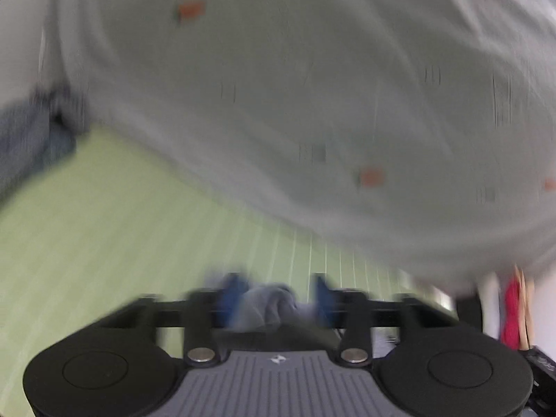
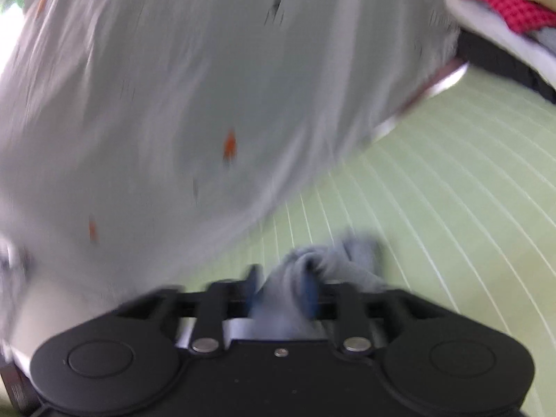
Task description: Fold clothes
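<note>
Aloft: a pale shirt held by both grippers over the green sheet

Plainly, both grippers have cloth in them. The left gripper has its blue-padded jaws pinching a bunched fold of the garment, a pale grey-white shirt or similar piece dotted with small orange and dark marks. The right gripper has its jaws pressed together on another bunched bit of the same fabric, which looks greyer where it is gathered. From each pinch the cloth billows up and away, spread wide in the air and filling most of both wrist views; everything is smeared with motion blur, so I cannot tell collar from hem.

Beneath it lies a light green sheet with thin white stripes. Off at the left edge of the left wrist view sits a heap of blue-grey clothing on the sheet. In the right wrist view's upper right corner, a red checked cloth rests atop a grey surface, well apart from the held garment.
</note>
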A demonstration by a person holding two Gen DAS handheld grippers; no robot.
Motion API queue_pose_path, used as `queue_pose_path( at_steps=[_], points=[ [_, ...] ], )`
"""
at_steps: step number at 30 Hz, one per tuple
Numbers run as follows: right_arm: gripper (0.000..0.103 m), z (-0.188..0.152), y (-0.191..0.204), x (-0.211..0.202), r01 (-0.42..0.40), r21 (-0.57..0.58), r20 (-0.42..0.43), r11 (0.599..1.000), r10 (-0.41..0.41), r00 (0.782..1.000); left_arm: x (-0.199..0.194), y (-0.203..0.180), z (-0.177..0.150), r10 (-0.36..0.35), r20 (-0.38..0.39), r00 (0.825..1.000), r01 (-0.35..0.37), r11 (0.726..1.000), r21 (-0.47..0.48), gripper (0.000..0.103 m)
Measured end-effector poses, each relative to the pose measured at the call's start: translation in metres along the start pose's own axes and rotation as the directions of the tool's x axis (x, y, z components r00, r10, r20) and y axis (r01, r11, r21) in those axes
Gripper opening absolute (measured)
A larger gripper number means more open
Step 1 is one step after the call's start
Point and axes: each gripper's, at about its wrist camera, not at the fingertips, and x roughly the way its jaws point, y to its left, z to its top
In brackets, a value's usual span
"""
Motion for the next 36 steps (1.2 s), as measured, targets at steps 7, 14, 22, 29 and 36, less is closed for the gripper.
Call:
queue_pose_path(
  at_steps=[7,14,22,29,36],
  points=[
    [0.084,-0.005,0.003,0.050,0.175,-0.235,-0.002,0.956,-0.181,0.984,0.065,0.027,-0.027,0.105,-0.153,0.983,-0.092,0.992,0.089,0.090],
    [0.084,-0.043,-0.017,0.102,0.275,-0.295,-0.199,0.915,-0.340,0.919,0.112,0.041,-0.079,0.172,-0.379,0.909,-0.122,0.981,0.151,0.091],
    [0.090,-0.067,-0.030,0.128,0.261,-0.364,-0.294,0.894,-0.376,0.879,0.136,0.053,-0.095,0.131,-0.459,0.879,-0.076,0.988,0.136,0.102],
    [0.100,-0.064,-0.042,0.151,0.222,-0.310,-0.344,0.925,-0.327,0.880,0.158,0.047,-0.097,0.075,-0.492,0.867,-0.033,0.995,0.093,0.103],
    [0.103,-0.066,-0.031,0.172,0.180,-0.358,-0.363,0.916,-0.314,0.877,0.164,0.030,-0.097,0.095,-0.472,0.876,-0.038,0.991,0.130,0.103]
  ],
)
